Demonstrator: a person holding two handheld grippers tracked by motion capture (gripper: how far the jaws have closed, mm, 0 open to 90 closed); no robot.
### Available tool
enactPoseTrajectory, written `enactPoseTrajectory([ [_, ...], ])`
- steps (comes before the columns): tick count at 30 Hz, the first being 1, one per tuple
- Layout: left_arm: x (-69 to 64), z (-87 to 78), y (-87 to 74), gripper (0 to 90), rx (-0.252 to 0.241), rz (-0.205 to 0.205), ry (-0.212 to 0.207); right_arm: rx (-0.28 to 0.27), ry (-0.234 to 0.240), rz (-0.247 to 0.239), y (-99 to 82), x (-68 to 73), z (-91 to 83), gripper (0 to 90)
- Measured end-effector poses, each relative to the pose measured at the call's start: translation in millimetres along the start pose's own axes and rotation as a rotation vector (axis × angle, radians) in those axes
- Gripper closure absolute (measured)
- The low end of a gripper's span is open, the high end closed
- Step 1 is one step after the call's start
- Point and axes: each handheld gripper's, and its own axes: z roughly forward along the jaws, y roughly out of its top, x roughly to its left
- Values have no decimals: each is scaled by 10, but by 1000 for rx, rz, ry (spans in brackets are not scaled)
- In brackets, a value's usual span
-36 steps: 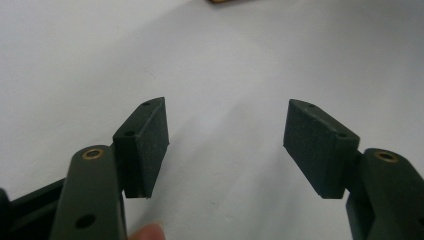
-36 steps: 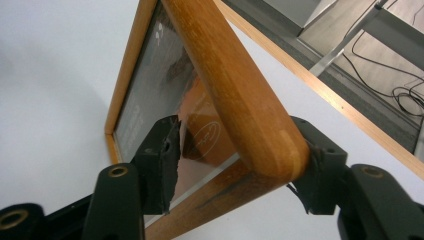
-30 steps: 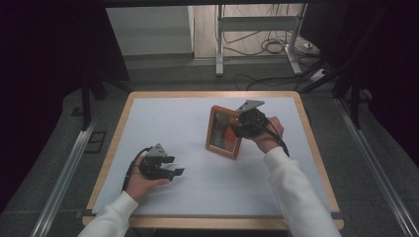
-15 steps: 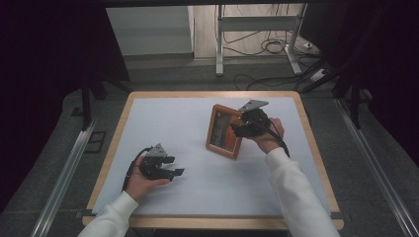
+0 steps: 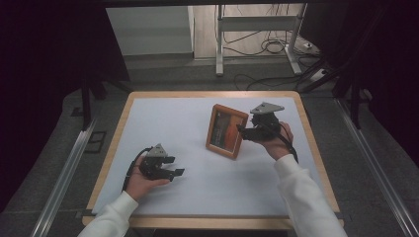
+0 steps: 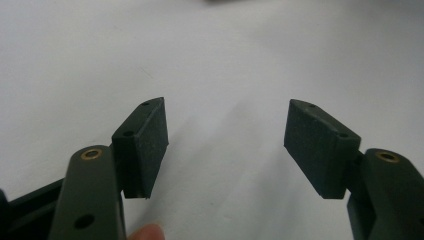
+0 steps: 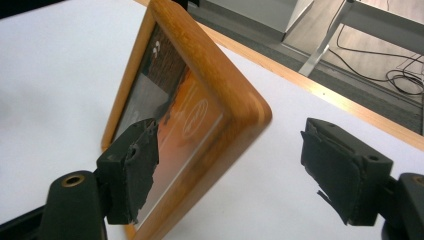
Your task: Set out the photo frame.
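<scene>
A wooden picture frame (image 5: 226, 131) with an orange picture stands tilted on the white table (image 5: 163, 118), right of the middle. My right gripper (image 5: 243, 131) is open at the frame's right edge. In the right gripper view the frame (image 7: 200, 85) passes between the jaws of the right gripper (image 7: 230, 170): one pad lies before the glass, the other stands well off behind the edge. I cannot tell whether the near pad touches the frame. My left gripper (image 5: 177, 172) rests low at the front left, open, and in its own view the left gripper (image 6: 225, 145) has only bare white table between its pads.
The table has a wooden rim (image 5: 212, 94). Beyond its far edge are a metal rack's legs (image 5: 218, 44) and loose cables (image 5: 269, 47) on the floor. A rail (image 5: 64, 173) runs along the table's left side.
My right gripper has shifted slightly to the right beside the frame. The frame and the left gripper have hardly moved.
</scene>
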Motion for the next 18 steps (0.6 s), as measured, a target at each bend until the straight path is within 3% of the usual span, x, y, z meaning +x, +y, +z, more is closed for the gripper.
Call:
enactPoseTrajectory([
  [8, -22, -5, 8, 310, -24, 8, -7, -48, 25, 40, -193, 21, -258, 230],
  [18, -17, 5, 5, 300, -28, -3, -1, -47, 56, 61, -604, 150, -291, 248],
])
